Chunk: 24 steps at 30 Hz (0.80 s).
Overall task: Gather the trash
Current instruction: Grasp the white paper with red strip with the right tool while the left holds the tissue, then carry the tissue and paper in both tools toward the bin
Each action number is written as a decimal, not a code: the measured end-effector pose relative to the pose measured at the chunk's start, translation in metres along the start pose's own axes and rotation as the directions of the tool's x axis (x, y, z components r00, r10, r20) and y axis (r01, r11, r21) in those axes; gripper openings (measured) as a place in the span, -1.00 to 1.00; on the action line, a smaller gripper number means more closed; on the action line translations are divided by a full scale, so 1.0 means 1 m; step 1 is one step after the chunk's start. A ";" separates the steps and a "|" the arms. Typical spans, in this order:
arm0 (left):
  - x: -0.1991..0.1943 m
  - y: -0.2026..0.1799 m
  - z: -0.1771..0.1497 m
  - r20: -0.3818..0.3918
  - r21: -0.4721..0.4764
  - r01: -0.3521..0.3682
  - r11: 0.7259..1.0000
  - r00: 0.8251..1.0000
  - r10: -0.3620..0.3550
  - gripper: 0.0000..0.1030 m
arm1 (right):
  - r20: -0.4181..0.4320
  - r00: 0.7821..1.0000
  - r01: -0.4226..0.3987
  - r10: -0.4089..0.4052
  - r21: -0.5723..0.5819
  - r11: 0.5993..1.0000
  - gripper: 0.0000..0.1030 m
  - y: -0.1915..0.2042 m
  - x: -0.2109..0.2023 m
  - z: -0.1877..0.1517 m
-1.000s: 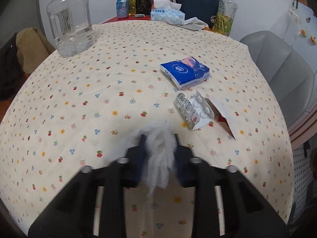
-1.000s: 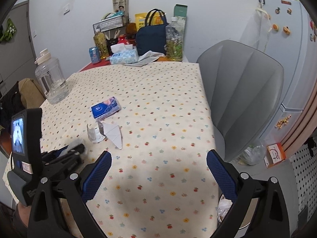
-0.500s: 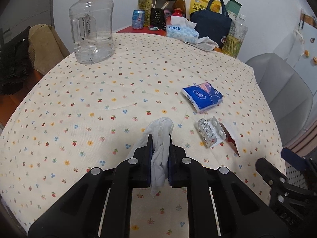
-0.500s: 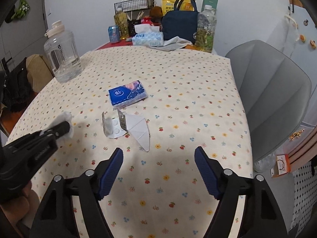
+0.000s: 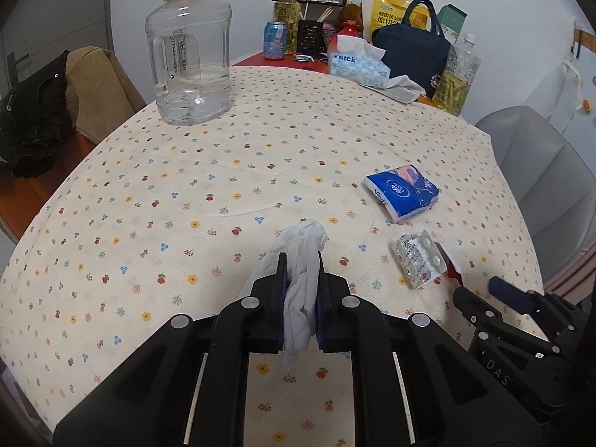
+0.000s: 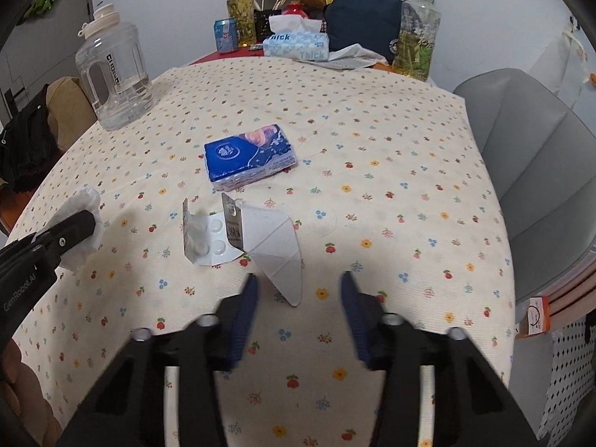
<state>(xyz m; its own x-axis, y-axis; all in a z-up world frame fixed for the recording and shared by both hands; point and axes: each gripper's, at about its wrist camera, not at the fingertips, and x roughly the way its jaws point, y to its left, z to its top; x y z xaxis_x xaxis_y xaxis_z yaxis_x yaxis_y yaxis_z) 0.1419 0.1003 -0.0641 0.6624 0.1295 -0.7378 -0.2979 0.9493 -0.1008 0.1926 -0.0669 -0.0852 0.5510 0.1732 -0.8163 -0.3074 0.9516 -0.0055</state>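
Observation:
My left gripper (image 5: 301, 260) is shut on a crumpled white tissue (image 5: 303, 260), held just above the flowered tablecloth (image 5: 186, 205); the same tissue (image 6: 83, 219) shows at the left of the right wrist view. An empty pill blister pack (image 6: 208, 234) with a torn white paper flap (image 6: 277, 249) lies mid-table, and its other side (image 5: 419, 260) shows in the left wrist view. My right gripper (image 6: 298, 287) hovers just short of the flap's pointed tip, its jaws closing with only that tip between them and not touching. A blue tissue packet (image 6: 249, 160) lies behind.
A big clear water jug (image 6: 113, 78) stands at the back left. A tissue box (image 6: 296, 44), dark blue bag (image 6: 363, 18), bottles and a can crowd the far edge. A grey chair (image 6: 529, 186) stands at the right; clothes (image 5: 56, 108) hang over a chair at the left.
My right gripper came down and forward toward the blister pack while its jaws narrowed from wide apart. My left gripper lifted slightly with the tissue squeezed tighter.

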 end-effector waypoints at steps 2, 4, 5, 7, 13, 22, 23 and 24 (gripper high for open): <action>0.003 -0.002 -0.001 -0.004 0.002 0.000 1.000 1.000 0.000 -0.76 | -0.011 1.000 -0.016 0.016 -0.014 1.000 -0.79 0.001 0.002 -0.001; 0.005 -0.007 -0.002 -0.005 0.007 0.003 1.000 1.000 -0.002 -0.76 | -0.005 1.000 -0.015 0.014 -0.064 0.998 -0.96 0.008 -0.004 -0.004; 0.005 -0.010 -0.003 -0.005 0.011 0.005 1.000 1.000 -0.005 -0.76 | 0.003 1.000 -0.021 0.021 -0.071 0.997 -0.97 0.010 -0.009 -0.007; 0.005 -0.014 -0.003 -0.004 0.017 0.013 1.000 1.000 -0.013 -0.76 | 0.023 1.000 -0.006 0.008 -0.077 0.997 -0.97 0.010 -0.018 -0.011; 0.001 -0.029 -0.007 0.005 0.044 0.032 0.999 0.999 -0.032 -0.76 | 0.049 0.999 -0.004 0.006 -0.045 0.999 -0.97 0.000 -0.041 -0.020; -0.018 -0.054 -0.008 0.039 0.083 0.061 0.995 0.997 -0.064 -0.76 | 0.095 0.995 0.018 -0.019 0.016 1.000 -0.97 -0.025 -0.072 -0.029; -0.020 -0.058 -0.009 0.039 0.088 0.067 0.994 0.997 -0.070 -0.76 | 0.098 0.995 0.020 -0.022 0.024 1.000 -0.97 -0.028 -0.074 -0.030; -0.022 -0.063 -0.010 0.041 0.094 0.074 0.993 0.996 -0.078 -0.76 | 0.100 0.995 0.022 -0.025 0.033 0.999 -0.97 -0.032 -0.077 -0.032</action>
<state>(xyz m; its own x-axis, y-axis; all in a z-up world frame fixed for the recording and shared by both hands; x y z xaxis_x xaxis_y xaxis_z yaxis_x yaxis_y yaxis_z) 0.1395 0.0353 -0.0481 0.7111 0.0671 -0.6999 -0.1825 0.9789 -0.0917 0.1354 -0.1193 -0.0403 0.6330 0.1739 -0.7544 -0.2699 0.9629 -0.0045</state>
